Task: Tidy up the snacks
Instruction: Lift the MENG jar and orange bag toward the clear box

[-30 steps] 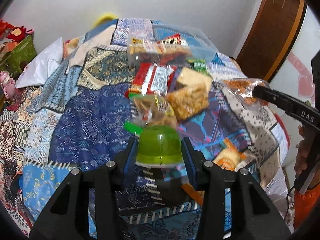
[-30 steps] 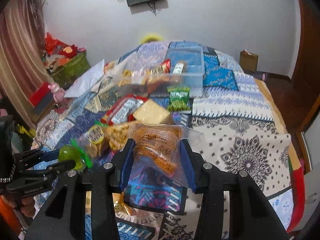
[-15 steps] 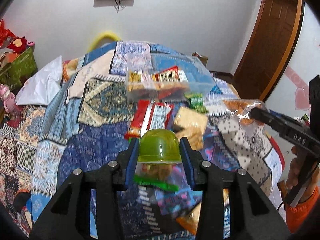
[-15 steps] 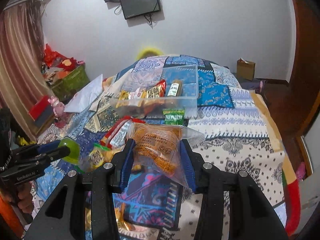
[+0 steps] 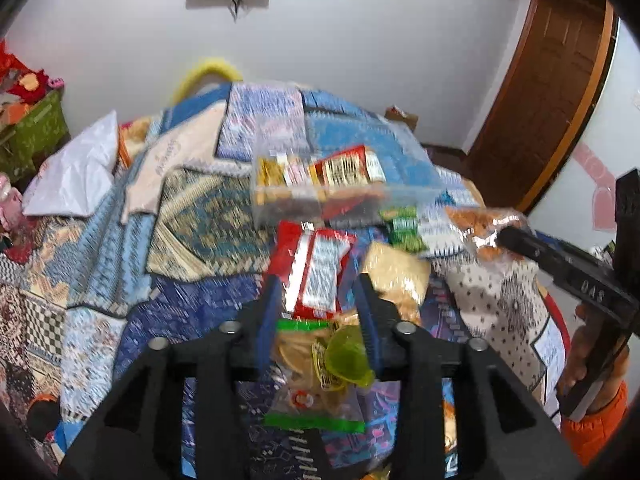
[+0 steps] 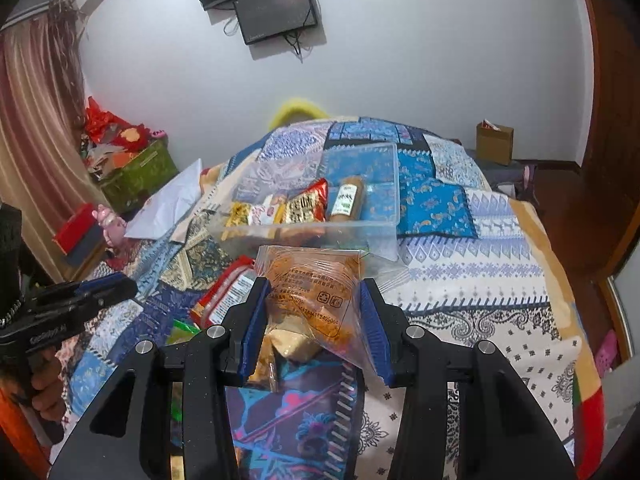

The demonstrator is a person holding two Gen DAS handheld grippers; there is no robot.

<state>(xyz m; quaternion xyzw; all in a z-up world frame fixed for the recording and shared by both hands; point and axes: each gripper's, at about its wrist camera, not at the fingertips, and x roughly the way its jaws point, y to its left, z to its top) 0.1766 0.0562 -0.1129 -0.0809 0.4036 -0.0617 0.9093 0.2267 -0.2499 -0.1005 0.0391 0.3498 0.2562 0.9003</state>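
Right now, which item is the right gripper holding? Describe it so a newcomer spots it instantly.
Start at the patchwork bed, then find the clear bin of snacks in its middle. Just in front of the bin, the right gripper is shut on a clear bag of orange snacks. It is the only pack lifted off the quilt; the red pack beside it lies flat.

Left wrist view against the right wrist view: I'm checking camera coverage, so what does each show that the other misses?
Only the left wrist view shows the green jelly cup, tilted. Only the right wrist view shows the curtain. Both show the clear bin, the red packet and the orange snack bag in the right tool.
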